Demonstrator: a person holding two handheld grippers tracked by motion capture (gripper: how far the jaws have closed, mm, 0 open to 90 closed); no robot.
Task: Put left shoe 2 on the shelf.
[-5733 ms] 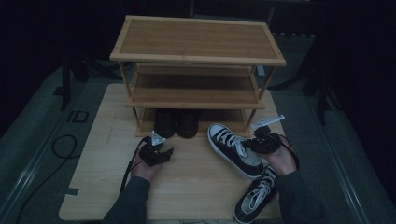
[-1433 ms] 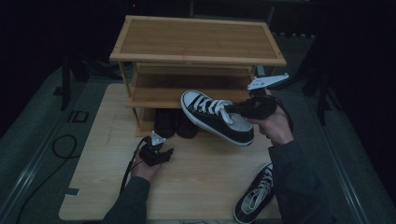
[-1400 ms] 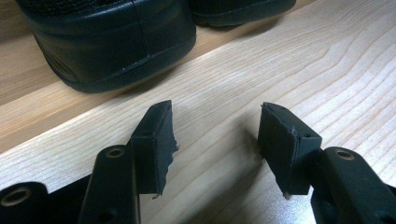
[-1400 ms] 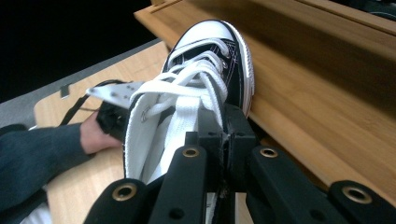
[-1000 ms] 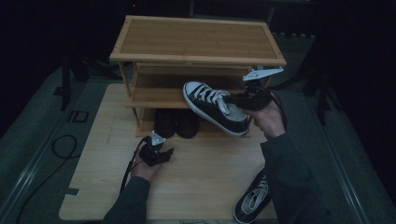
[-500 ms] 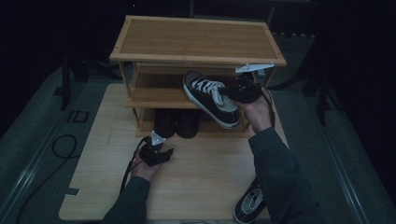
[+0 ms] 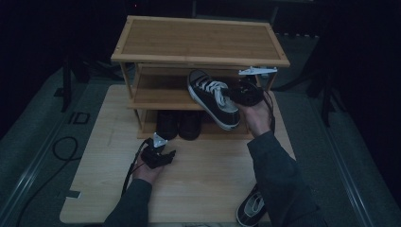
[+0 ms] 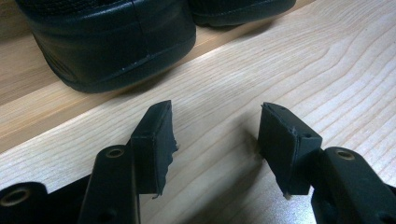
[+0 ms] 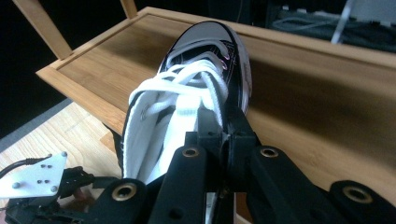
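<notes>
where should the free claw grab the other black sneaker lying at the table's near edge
Grip the black canvas sneaker with white sole at its collar rim by the heel, coming from above: it seems to lie sole down, opening up, giving a thin edge to pinch. A sleeve partly covers it.

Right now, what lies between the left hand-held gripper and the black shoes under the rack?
Bare wooden board. In the left gripper view, the open left hand-held gripper faces the black shoes with plain wood between.
</notes>
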